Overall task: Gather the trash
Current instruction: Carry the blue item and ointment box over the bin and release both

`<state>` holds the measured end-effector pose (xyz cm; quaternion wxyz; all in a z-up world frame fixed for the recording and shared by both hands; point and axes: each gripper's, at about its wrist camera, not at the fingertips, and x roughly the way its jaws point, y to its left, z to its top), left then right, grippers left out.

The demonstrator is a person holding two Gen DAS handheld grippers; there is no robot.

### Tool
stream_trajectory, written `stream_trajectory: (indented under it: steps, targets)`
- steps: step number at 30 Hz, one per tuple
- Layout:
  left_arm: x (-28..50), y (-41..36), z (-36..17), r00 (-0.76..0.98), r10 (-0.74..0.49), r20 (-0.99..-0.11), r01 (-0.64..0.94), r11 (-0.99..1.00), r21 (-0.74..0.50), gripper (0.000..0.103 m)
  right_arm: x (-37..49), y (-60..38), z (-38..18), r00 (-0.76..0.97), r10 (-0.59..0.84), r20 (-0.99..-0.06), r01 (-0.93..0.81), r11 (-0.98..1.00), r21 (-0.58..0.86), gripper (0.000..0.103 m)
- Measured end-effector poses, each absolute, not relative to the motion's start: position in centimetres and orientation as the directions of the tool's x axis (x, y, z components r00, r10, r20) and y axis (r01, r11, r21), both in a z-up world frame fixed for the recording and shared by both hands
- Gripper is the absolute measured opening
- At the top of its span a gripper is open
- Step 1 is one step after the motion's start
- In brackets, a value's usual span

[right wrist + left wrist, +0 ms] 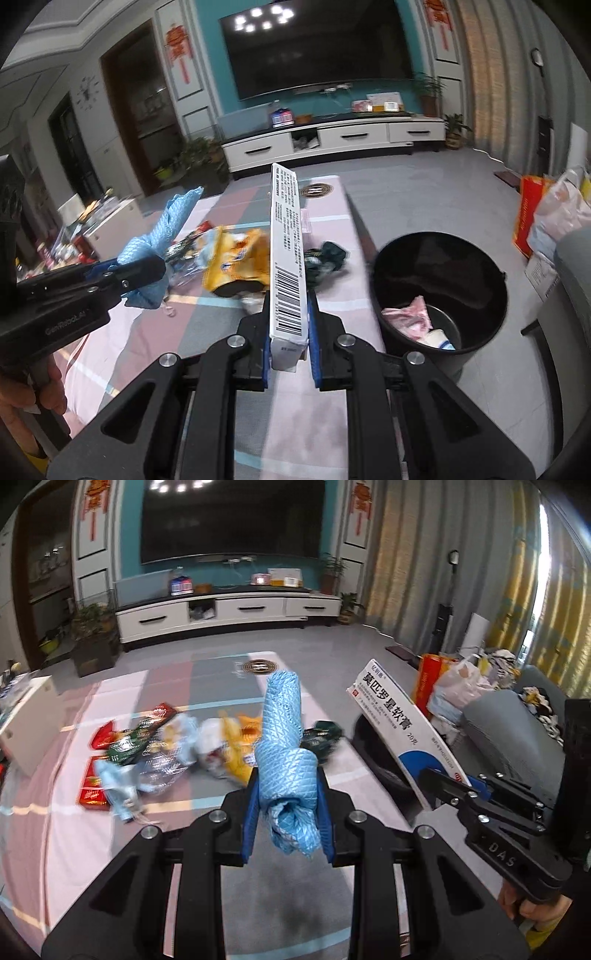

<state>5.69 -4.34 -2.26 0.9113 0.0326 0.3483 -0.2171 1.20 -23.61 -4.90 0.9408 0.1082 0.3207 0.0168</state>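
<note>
- The left gripper (286,805) is clenching its blue-padded fingers (249,823) narrowly on a crumpled light blue cloth with a diamond weave (284,746), pads pressing both sides of the bunched lower part while the rest is standing up above them.
- The right gripper (290,332) is clamping its fingers (314,343) close together on the near end of a long white cardboard medicine box with a barcode (286,258), which is sticking up and forward, narrow side facing the camera.
- In the left wrist view that same box (395,716) is showing its printed face with a blue patch, tilted, in front of the bin's dark rim.
- Both held things are hanging above the tabletop covered by a pink, grey and white checked cloth (66,812).
- Lying on that tabletop beyond the fingers is a heap of wrappers: a yellow snack bag (240,258), red packets (92,786), silvery foil (159,771) and a dark green crumpled wrapper (327,258).
- A round black plastic trash bin (439,288) is standing on the floor just beside the tabletop's right edge, holding pink wrapping (410,315) and a white cup-like item (437,338).
- A hand (22,391) is gripping the left tool's handle.
</note>
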Motion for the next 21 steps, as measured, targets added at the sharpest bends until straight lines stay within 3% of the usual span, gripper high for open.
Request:
stream_trajectory:
  steps: [11,21]
  targets:
    - [8.9,-13.9,-5.1,0.528,-0.483,-0.699,0.57,0.811,-0.13,0.029,0.2,-33.5,-9.1,0.752,-0.026,-0.659,0.298,0.905,0.303,0.017]
    - [12.7,-22.2,-8.4,0.418,-0.514,-0.75,0.644,0.75,-0.155,0.029,2.3,-37.4,-12.2,0.716,-0.019,-0.698,0.384,0.846,0.371,0.017]
